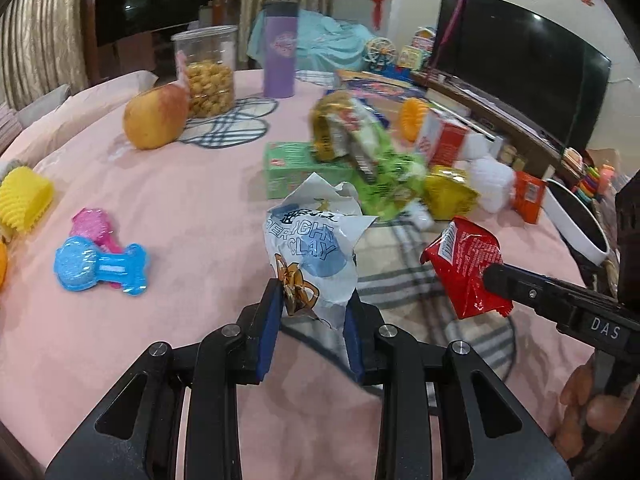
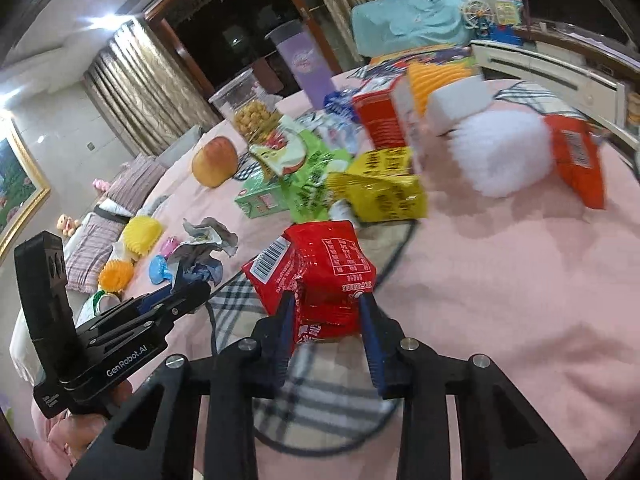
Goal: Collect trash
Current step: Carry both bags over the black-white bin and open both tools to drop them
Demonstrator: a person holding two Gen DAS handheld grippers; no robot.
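- Your left tool [image 1: 313, 298] is clamped on the lower edge of a crumpled white-and-blue clay wrapper [image 1: 316, 240]; both blue pads press into it and the wrapper stands up above the fingers, clear of the pink counter [image 1: 192, 200].
- Your right tool [image 2: 329, 308] is closed on a red snack packet [image 2: 316, 268], its barcode end turned to the left of that view. From your left camera the same packet [image 1: 466, 266] shows at the tip of the right tool [image 1: 496, 280], lifted off the cloth.
- Both tools sit close together over a plaid checked mat [image 1: 404, 280] on the counter.
- Just beyond the two held pieces lies the pile of other wrappers: a green packet [image 1: 392, 176], a yellow packet [image 1: 450, 192], a green box [image 1: 296, 168] and, further right, an orange packet [image 1: 528, 196] beside a fluffy white thing [image 1: 490, 184]. This part of the view is motion-blurred, so fine print is unreadable.
- On the left of the counter you have a blue bone-shaped toy [image 1: 100, 268] lying over a pink one [image 1: 90, 222], and a yellow ridged toy [image 1: 24, 200] at the edge.
- Further back stand an apple [image 1: 154, 118], a clear jar of round snacks [image 1: 208, 72] and a purple tumbler [image 1: 280, 52].
- A white-rimmed bin [image 1: 580, 224] shows at the right edge of the left view, beside the counter.
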